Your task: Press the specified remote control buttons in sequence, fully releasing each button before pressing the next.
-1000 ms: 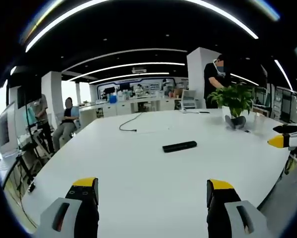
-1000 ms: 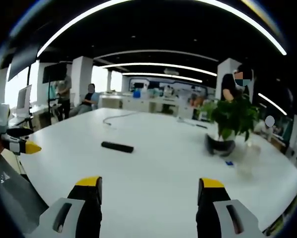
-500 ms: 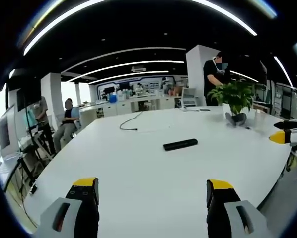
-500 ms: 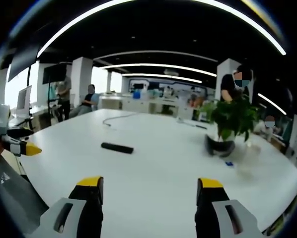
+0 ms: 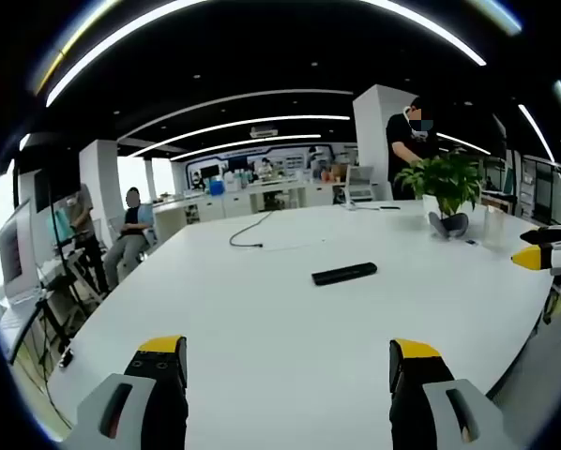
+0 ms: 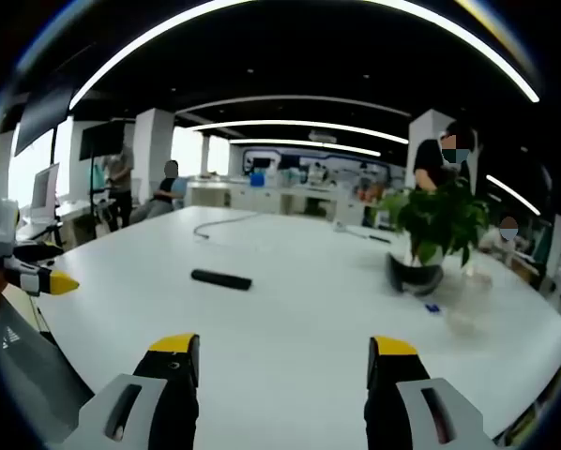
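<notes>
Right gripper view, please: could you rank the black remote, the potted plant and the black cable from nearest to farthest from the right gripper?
1. Remote, lying left of centre on the white table.
2. Potted plant, to the right, farther back.
3. Cable, near the table's far edge, left.

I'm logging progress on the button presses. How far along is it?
Done: nothing yet that shows. The remote control lies flat on the white table, untouched. In hand: nothing; the left gripper and right gripper hang with jaws open, both well short of the remote. Left: the approach and every button press. The potted plant stands apart from the remote.
</notes>
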The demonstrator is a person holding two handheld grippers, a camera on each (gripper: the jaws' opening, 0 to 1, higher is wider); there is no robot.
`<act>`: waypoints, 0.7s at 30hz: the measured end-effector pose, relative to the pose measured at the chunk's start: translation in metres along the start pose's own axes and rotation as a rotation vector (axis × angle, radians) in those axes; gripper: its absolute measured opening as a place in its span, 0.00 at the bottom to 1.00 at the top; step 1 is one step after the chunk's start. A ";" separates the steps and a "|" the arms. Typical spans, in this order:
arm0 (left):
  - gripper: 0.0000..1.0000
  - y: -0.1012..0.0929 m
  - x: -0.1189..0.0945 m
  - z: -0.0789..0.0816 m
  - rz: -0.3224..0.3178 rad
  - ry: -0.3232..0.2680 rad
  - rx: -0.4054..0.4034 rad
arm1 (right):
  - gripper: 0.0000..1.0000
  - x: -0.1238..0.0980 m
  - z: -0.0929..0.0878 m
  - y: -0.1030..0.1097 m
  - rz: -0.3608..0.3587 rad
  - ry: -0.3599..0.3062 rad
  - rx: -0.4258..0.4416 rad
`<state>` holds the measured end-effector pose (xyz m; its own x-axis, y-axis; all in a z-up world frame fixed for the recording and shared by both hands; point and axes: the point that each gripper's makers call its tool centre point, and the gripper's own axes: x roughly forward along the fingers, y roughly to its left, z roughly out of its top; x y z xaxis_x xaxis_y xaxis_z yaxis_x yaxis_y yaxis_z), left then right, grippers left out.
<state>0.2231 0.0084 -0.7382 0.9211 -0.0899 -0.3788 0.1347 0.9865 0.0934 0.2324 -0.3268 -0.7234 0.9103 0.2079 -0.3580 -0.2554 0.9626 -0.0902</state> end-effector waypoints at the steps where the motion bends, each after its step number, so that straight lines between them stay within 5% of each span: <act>1: 0.92 0.000 0.000 0.000 0.001 0.002 0.001 | 0.71 0.000 -0.001 0.000 0.000 0.003 0.001; 21: 0.92 -0.002 -0.003 0.009 -0.008 -0.038 -0.001 | 0.68 0.002 -0.004 0.005 0.030 0.031 0.004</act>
<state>0.2236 0.0059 -0.7293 0.9332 -0.1028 -0.3444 0.1418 0.9858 0.0899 0.2316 -0.3218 -0.7286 0.8918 0.2315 -0.3888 -0.2810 0.9568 -0.0750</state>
